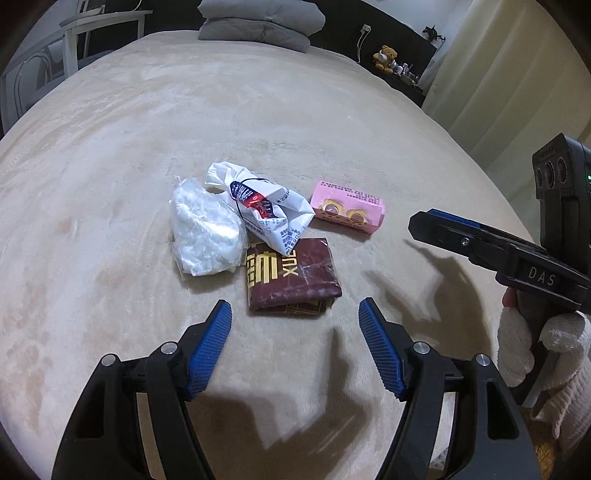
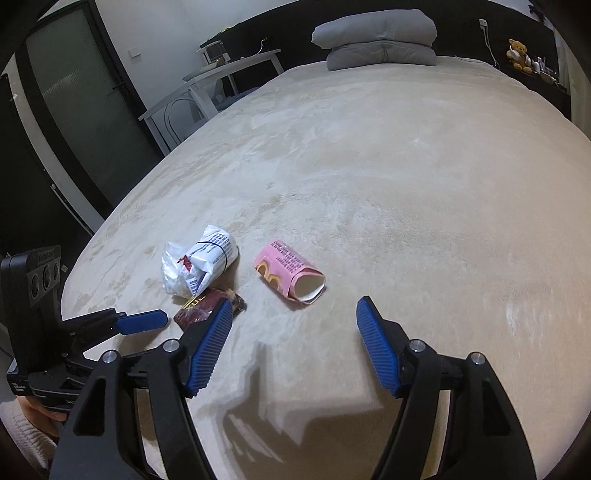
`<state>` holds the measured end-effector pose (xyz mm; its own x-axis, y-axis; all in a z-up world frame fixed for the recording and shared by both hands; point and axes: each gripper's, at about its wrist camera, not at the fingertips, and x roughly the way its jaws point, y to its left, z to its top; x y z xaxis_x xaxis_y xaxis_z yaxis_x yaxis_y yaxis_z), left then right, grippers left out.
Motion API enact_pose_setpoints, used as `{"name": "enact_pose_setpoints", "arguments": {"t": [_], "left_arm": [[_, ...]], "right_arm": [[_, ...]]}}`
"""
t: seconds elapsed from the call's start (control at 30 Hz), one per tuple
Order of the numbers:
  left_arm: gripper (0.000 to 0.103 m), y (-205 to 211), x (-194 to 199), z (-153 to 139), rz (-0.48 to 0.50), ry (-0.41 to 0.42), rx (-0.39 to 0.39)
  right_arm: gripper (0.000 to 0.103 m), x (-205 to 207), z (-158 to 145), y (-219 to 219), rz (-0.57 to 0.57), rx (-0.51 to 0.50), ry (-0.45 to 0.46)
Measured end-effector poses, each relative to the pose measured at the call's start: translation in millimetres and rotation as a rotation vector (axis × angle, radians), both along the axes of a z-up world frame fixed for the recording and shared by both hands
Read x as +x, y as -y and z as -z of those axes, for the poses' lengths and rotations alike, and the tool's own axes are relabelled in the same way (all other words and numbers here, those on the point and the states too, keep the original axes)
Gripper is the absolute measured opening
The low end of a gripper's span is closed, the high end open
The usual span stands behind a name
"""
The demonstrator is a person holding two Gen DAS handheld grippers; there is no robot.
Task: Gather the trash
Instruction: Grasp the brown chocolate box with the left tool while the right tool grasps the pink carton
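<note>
Near edge, bottom of both wrist views: left gripper [image 1: 295,314] has jaws apart, nothing between them, blue pads hanging over bare blanket. Right gripper [image 2: 294,314] is the same, spread and empty. A gloved hand [image 1: 532,347] grips the right tool's handle at the right edge of the left view.

Next out, centre frame, sits the trash cluster on the beige bed cover [image 1: 110,184]. The maroon wrapper [image 1: 291,277] lies flat just ahead of the left jaws. Overlapping its far edge is the crumpled white printed wrapper [image 1: 266,210]. Touching that, to frame left, is a clear bag of white stuff [image 1: 205,232]. The pink carton [image 2: 290,271] lies on its side, apart from the pile, ahead of the right jaws and slightly left of centre, open end facing the camera.

Far end, top of frame: folded grey quilt [image 1: 258,22], teddy bear [image 1: 386,57] upper right.

Risks: the maroon wrapper is flat on plush fabric, so the pads may pinch blanket instead, or slide over it. Lifting it could drag off the white wrapper resting on it. The carton is hollow, so a hard squeeze crushes it and an end-on grab could push it away. The two tools are close together, so reaching for neighbouring pieces may knock them.
</note>
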<state>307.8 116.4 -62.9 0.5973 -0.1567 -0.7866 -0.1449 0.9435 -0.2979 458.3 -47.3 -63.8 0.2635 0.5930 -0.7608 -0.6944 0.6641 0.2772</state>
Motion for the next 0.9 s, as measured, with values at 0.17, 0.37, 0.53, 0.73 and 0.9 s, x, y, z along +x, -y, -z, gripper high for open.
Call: {"name": "enact_pose_setpoints", "arguments": {"t": [0.17,0.37,0.53,0.73,0.9], "left_arm": [[0.070,-2,16,3,0.005,-0.014,0.022],[0.070,2,32,10,0.026,-0.037,0.050],[0.056,4,38,14,0.040,-0.052,0.069],[0.056,6,37,13,0.047,-0.050,0.085],[0.056,7,31,10,0.047,-0.036,0.087]], "right_arm": [[0.069,20,11,-19,-0.050,-0.014,-0.004],[0.069,25,26,-45,-0.144,-0.073,0.005],[0.053,28,36,-58,-0.172,-0.111,0.013],[0.045,23,36,-61,-0.198,-0.123,0.048],[0.036,17,30,-56,-0.188,-0.119,0.074]]}}
